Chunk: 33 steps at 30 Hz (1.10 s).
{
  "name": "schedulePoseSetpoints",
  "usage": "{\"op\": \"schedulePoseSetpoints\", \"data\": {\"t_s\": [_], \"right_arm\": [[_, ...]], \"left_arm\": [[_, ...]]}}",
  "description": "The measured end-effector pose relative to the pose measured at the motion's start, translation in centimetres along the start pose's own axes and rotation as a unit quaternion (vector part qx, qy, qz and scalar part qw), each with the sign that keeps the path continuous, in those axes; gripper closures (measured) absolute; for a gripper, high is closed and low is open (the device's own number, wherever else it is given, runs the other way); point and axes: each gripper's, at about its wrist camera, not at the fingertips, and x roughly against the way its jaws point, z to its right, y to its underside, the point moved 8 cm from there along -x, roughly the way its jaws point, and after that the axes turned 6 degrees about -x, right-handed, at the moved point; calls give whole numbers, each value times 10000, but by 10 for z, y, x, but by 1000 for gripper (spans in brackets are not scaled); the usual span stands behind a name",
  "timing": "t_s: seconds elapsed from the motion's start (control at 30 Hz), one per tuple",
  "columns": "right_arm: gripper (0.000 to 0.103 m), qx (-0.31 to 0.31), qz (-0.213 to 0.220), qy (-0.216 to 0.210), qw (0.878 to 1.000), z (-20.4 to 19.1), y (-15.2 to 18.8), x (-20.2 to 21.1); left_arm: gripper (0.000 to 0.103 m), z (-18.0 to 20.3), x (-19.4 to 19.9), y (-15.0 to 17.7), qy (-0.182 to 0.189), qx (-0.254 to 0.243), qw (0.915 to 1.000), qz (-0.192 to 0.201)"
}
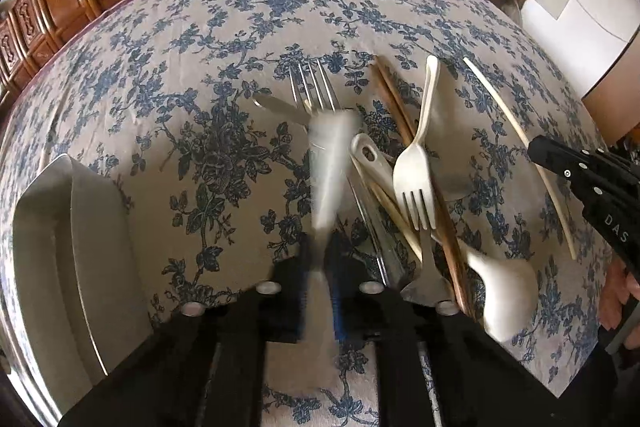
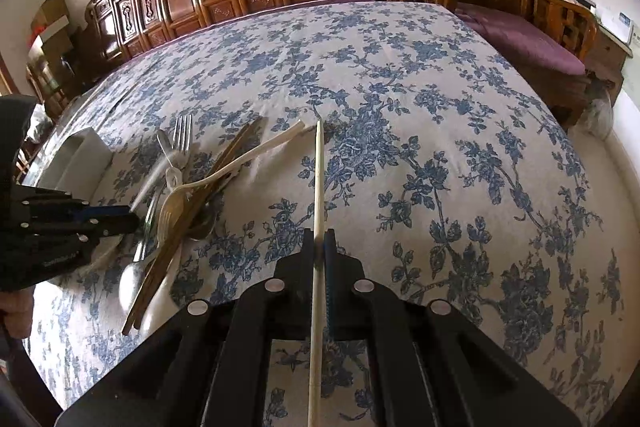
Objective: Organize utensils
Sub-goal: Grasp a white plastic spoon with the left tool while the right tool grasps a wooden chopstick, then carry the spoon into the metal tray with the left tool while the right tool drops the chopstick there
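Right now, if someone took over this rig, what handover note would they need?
Left gripper: shut on a blurred metal utensil, lifted over the pile; too smeared to identify.
Right gripper: shut on a pale chopstick running forward between its fingers.
Pile on the floral tablecloth: metal fork, white plastic fork, white spoon, brown chopsticks, all crossed over each other.
White tray sits at the left; its visible part holds nothing.
Done: nothing visibly sorted. Left: place both held items, then clear the pile.

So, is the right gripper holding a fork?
No, the right gripper has its fingers shut on a single pale chopstick.
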Motion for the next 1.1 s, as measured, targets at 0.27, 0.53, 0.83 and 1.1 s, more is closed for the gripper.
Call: {"op": "schedulePoseSetpoints", "data": {"t_s": [0.27, 0.53, 0.83, 1.1], "right_arm": [[97, 281, 192, 79, 9994, -22, -3, 19], [97, 444, 415, -127, 9981, -58, -8, 55], [97, 808, 591, -424, 9941, -117, -21, 82], [97, 1038, 594, -705, 9903, -171, -22, 82]], "left_arm": [[97, -4, 27, -1, -90, 50, 9996, 276], [97, -9, 69, -5, -58, 122, 9977, 663], [97, -45, 117, -1, -138, 299, 9945, 990], [97, -106, 129, 16, -493, 600, 9926, 934]]}}
